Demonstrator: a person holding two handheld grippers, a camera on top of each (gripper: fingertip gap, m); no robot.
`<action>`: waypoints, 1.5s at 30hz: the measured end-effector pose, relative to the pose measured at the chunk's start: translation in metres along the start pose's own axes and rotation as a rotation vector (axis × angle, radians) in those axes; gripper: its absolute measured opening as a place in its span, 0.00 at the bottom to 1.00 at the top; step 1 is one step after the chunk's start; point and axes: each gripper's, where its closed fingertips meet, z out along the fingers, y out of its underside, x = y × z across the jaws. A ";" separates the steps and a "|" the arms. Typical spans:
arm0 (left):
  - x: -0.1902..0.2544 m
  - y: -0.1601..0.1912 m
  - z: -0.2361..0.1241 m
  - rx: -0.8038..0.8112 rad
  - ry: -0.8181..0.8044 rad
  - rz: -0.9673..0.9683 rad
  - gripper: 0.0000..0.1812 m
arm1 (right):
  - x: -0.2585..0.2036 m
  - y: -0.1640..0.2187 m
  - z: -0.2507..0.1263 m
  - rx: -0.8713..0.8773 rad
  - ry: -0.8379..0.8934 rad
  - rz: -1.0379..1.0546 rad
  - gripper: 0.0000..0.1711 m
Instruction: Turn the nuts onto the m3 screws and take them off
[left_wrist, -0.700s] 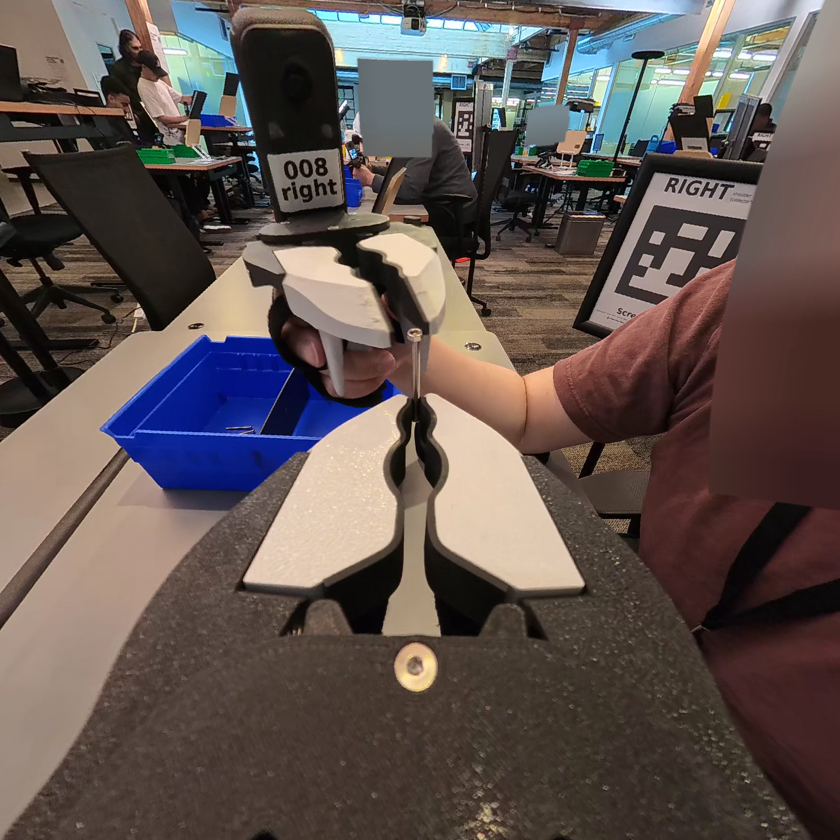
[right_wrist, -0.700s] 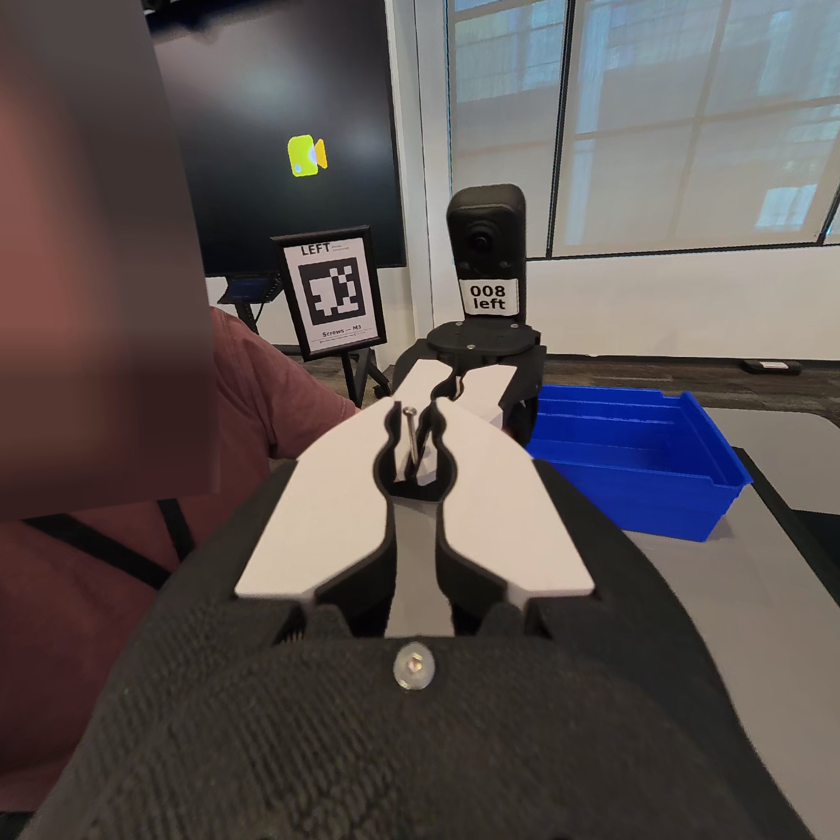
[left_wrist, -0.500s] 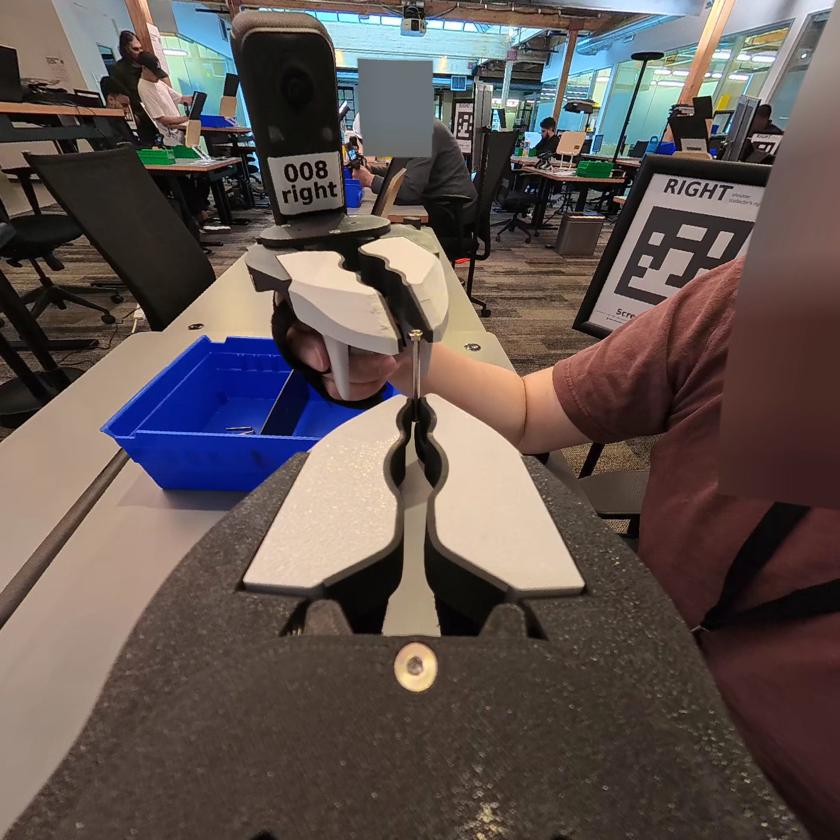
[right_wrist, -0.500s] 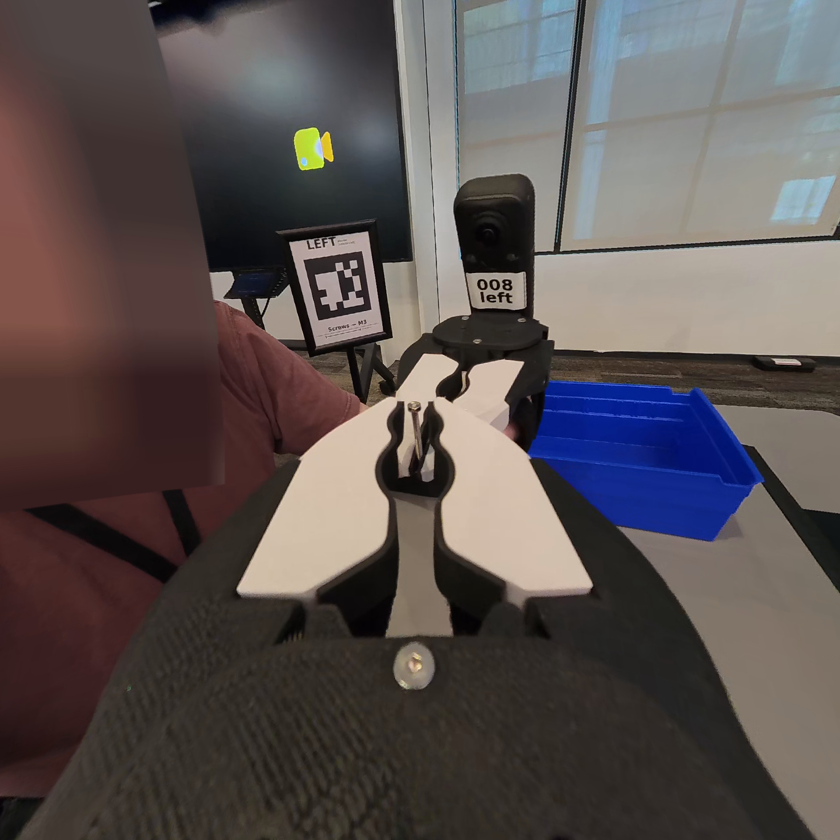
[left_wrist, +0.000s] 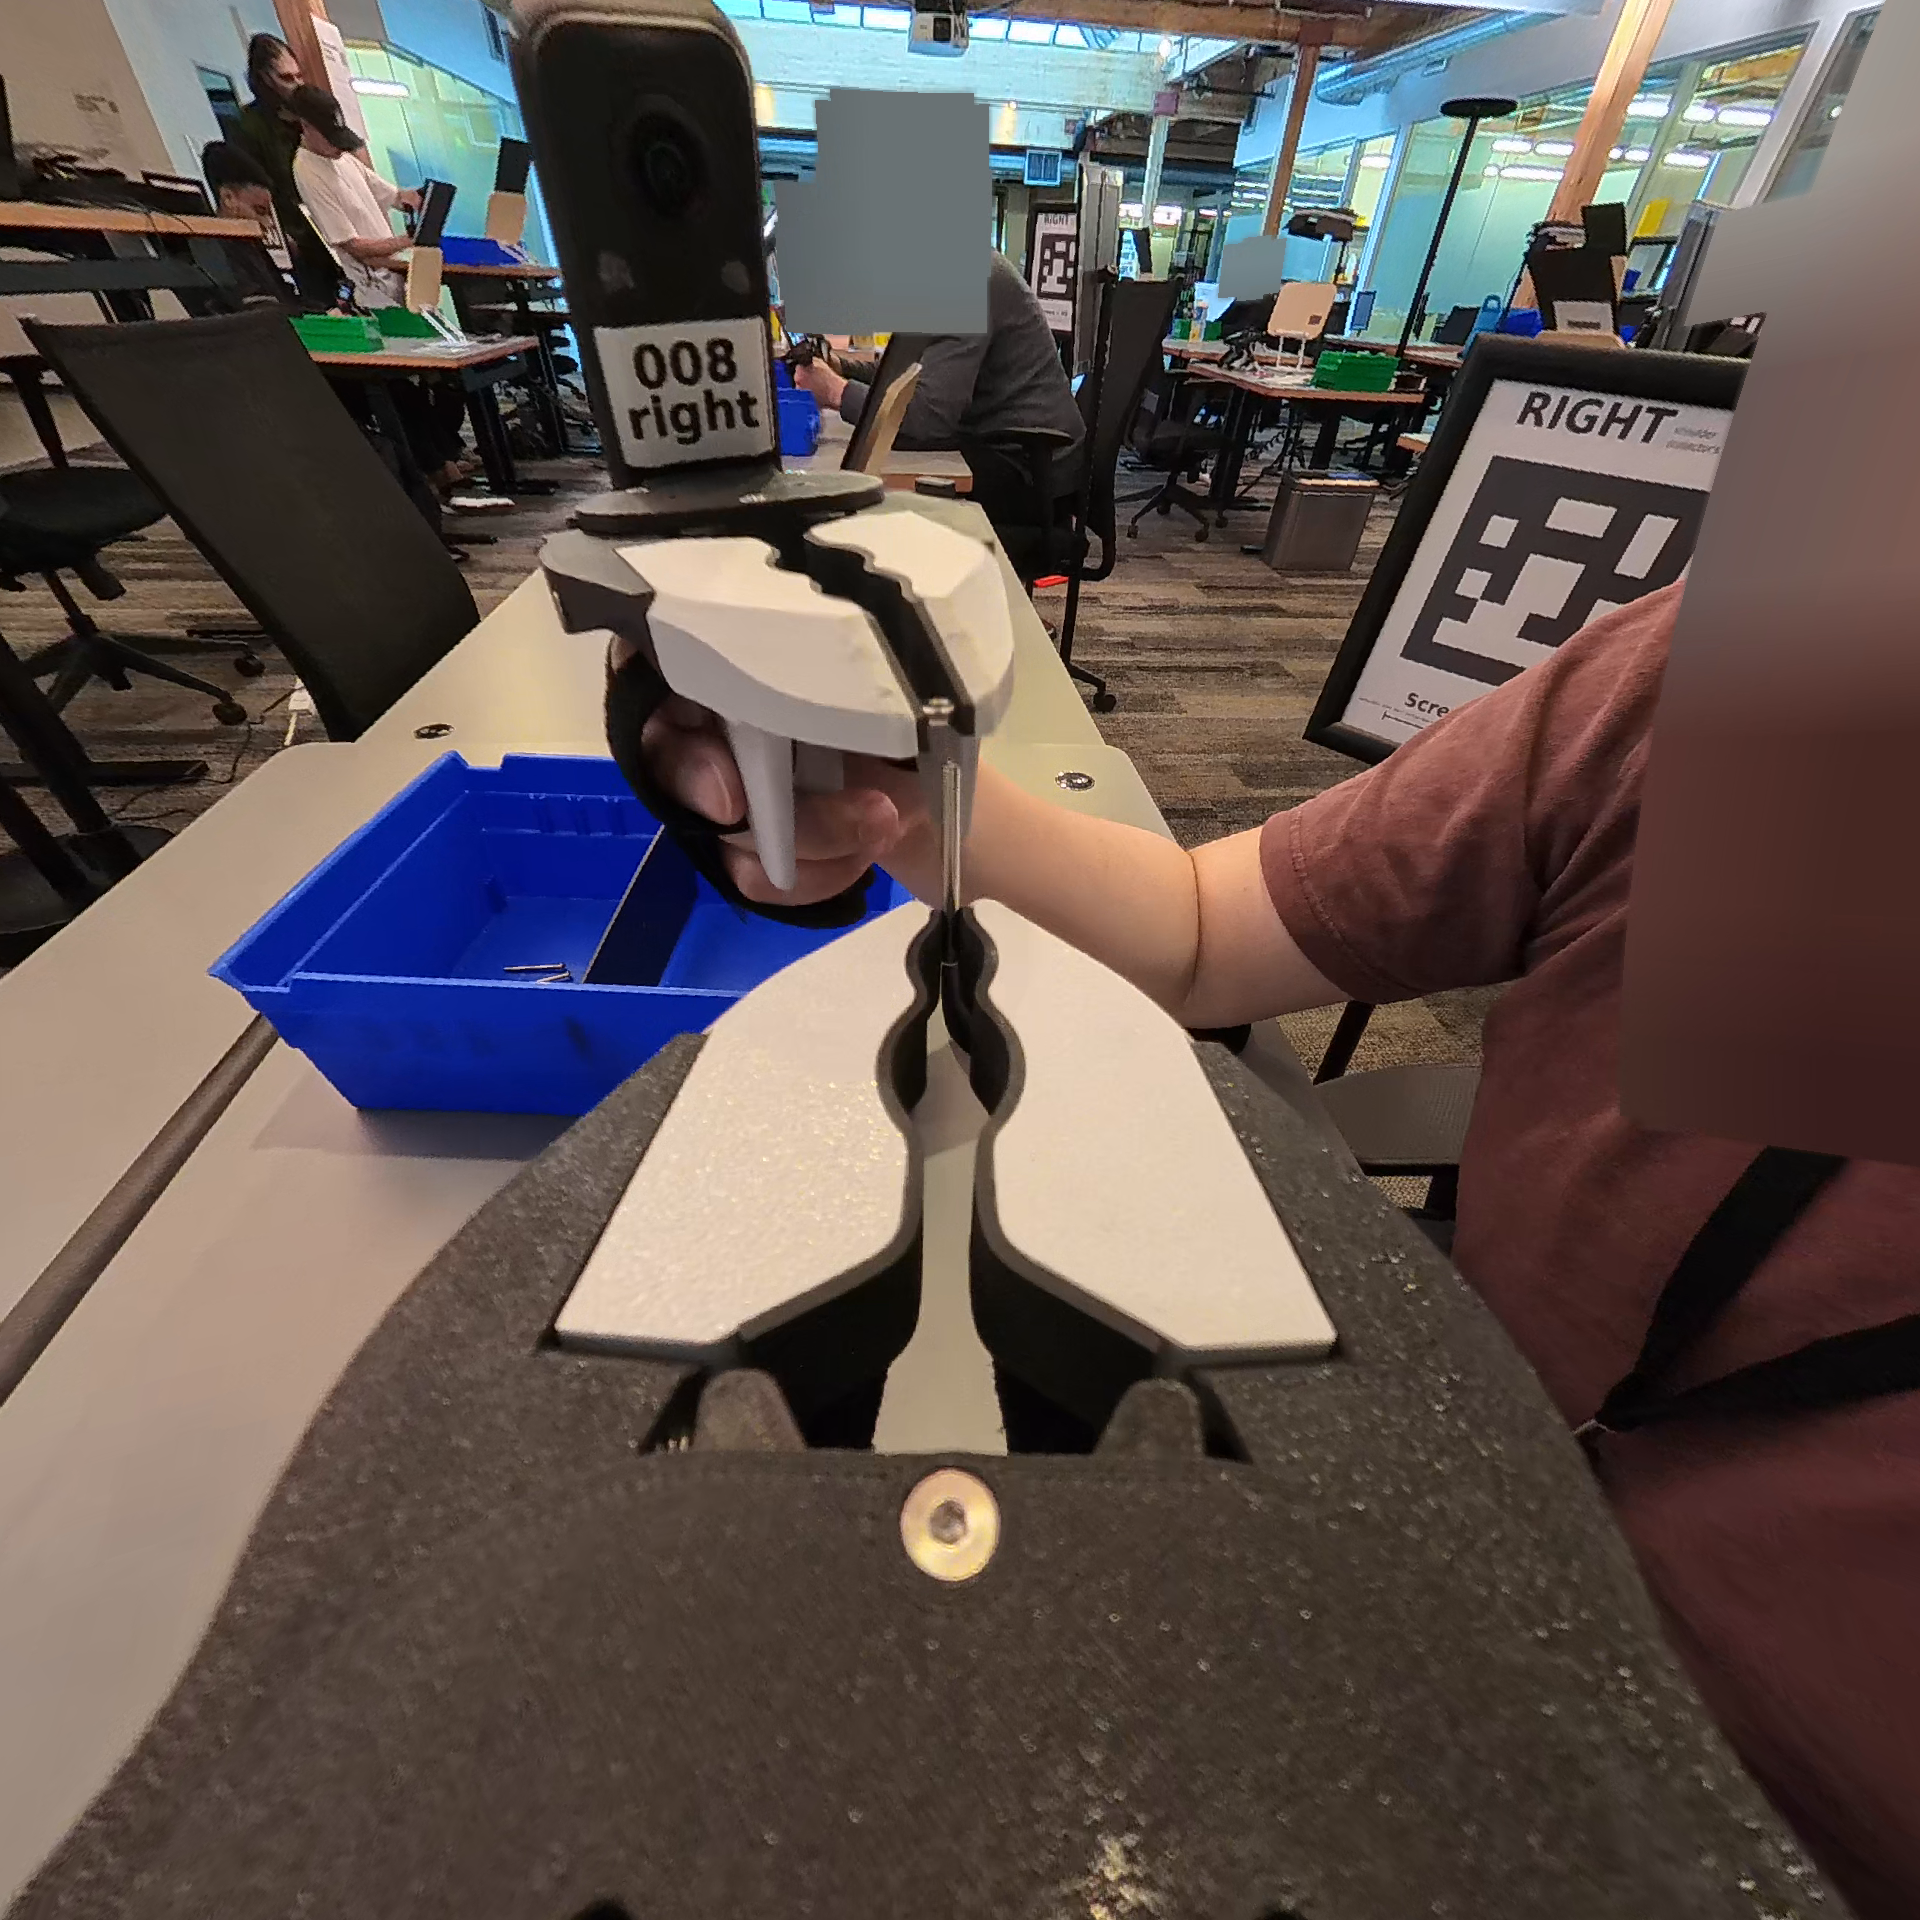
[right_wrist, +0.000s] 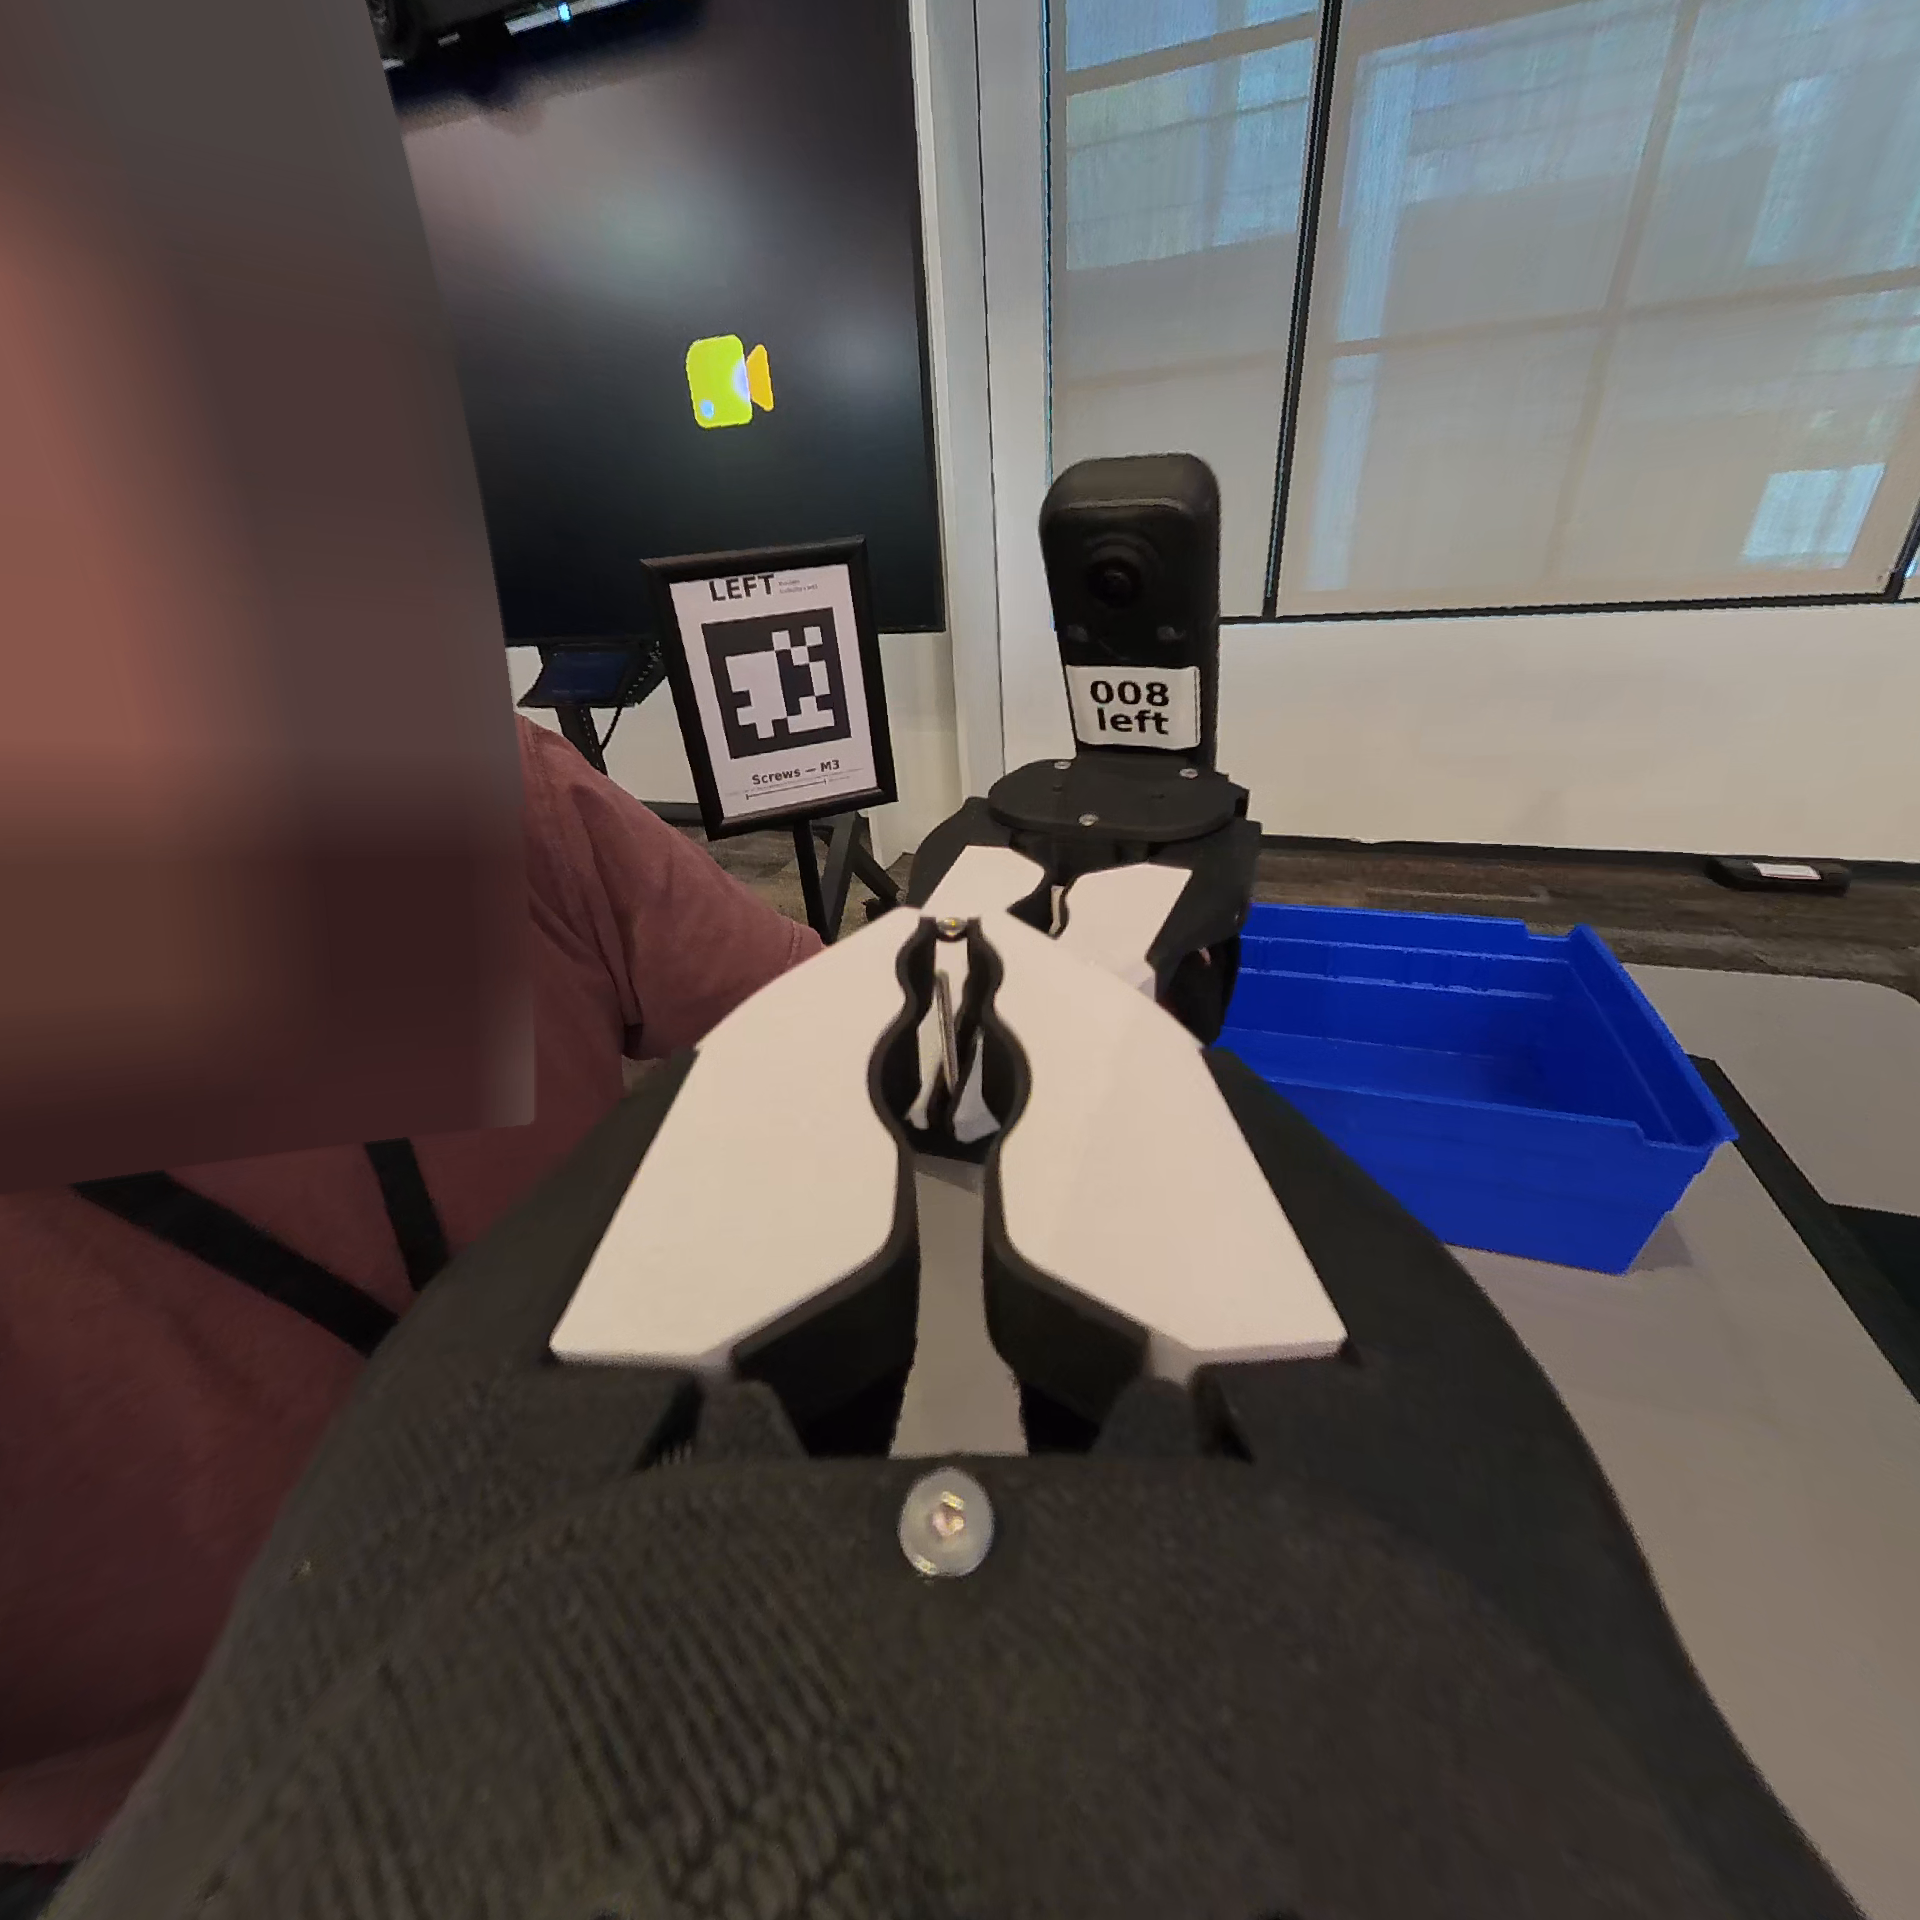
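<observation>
The screw is held upright between the two claws, above the near edge of the tabletop. Its head is clamped at the tips of the right claw, which is seen from the left wrist view tilted downward, gripped by a hand below it. The lower end of the shank is pinched at the tips of the left claw, whose jaws are drawn together on it. Whether a nut sits on that end cannot be told — the spot is too small and dark.

In the right wrist view the screw head is seen at the very tips of the right claw, and the shank runs down toward the camera behind them. The left claw lies just beyond, its fingers pointing toward the viewer.

Against the frames of half a second ago, the right claw has been raised slightly and brought nearer to the left wrist camera, so that it fills more of that view. In the right wrist view the screw head has been carried from within the notch up to the fingertips, and the left claw has dropped lower behind them. Both grips have been kept.

The blue bin stands on the tabletop to the left and farther off; a few small metal pieces lie in its left compartment. A framed sign stands beyond the person's shoulder.
</observation>
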 end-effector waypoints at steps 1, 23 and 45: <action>0.000 0.001 0.000 -0.003 -0.001 -0.001 0.01 | 0.000 0.000 -0.001 -0.010 0.001 0.000 0.03; -0.007 0.003 -0.005 -0.016 -0.019 -0.023 0.01 | 0.002 0.167 -0.261 -0.896 0.524 0.302 0.04; -0.021 0.002 -0.008 0.034 -0.068 -0.075 0.01 | 0.009 -0.049 -0.094 0.040 0.360 -0.165 0.11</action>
